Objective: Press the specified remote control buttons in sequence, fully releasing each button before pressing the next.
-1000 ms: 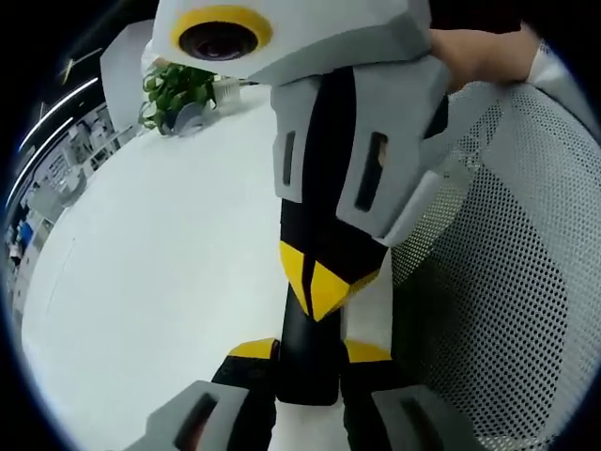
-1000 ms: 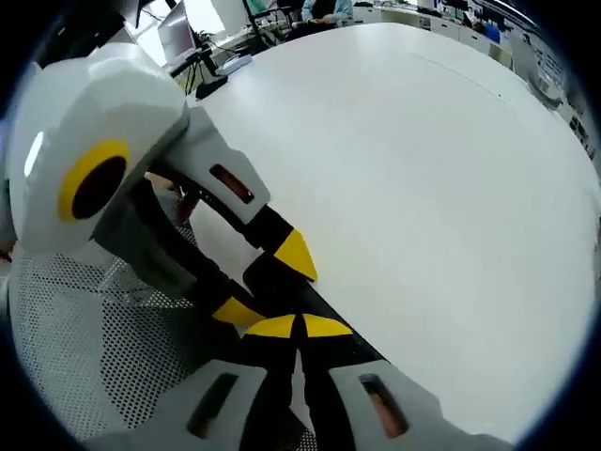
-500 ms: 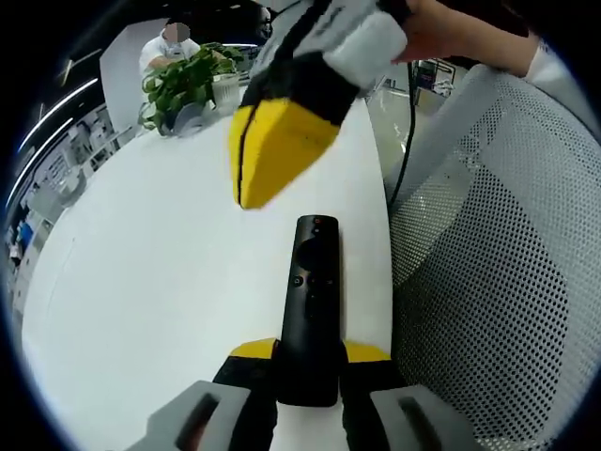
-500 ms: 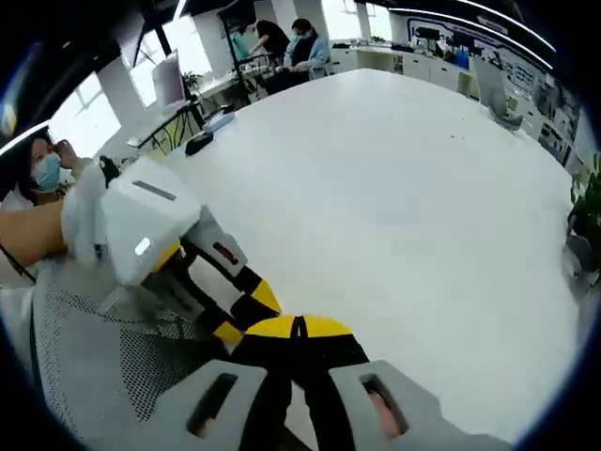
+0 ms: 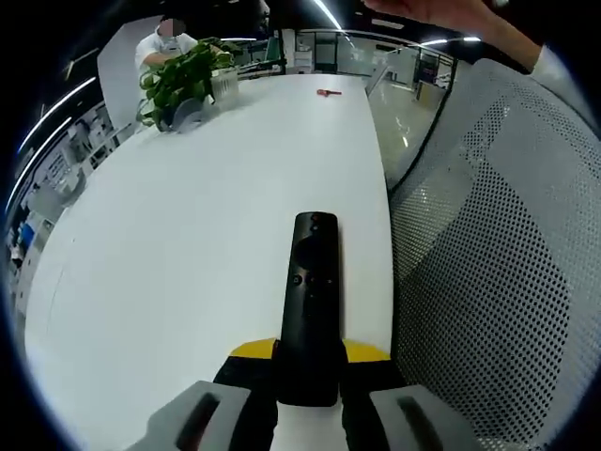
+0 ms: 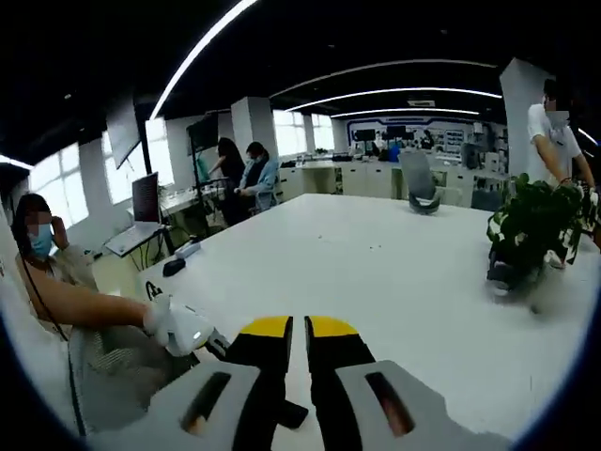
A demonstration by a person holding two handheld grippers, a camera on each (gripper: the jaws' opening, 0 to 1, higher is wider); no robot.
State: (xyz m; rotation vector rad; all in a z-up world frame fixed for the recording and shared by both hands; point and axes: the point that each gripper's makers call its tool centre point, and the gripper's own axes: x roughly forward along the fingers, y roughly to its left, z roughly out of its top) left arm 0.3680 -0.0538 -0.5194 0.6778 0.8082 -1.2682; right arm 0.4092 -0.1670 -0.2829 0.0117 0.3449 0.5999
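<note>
A black remote control (image 5: 311, 291) lies lengthwise above the white table (image 5: 188, 244), buttons up, its near end clamped in my left gripper (image 5: 310, 355). That gripper's yellow-tipped jaws are shut on the remote's sides. My right gripper (image 6: 299, 329) is raised and faces across the room, its yellow-tipped jaws pressed together with nothing between them. Low left in the right gripper view, a white-gloved hand (image 6: 177, 324) shows at the end of a person's forearm.
A grey mesh chair back (image 5: 488, 282) stands close on the right of the table edge. A potted plant (image 5: 183, 80) and a small red item (image 5: 329, 92) sit at the far end. The plant (image 6: 537, 225) also shows in the right gripper view, and several people stand or sit behind.
My right gripper has lifted off the remote and swung up out of the left gripper view. The remote's buttons are now uncovered. The left gripper and remote have stayed put.
</note>
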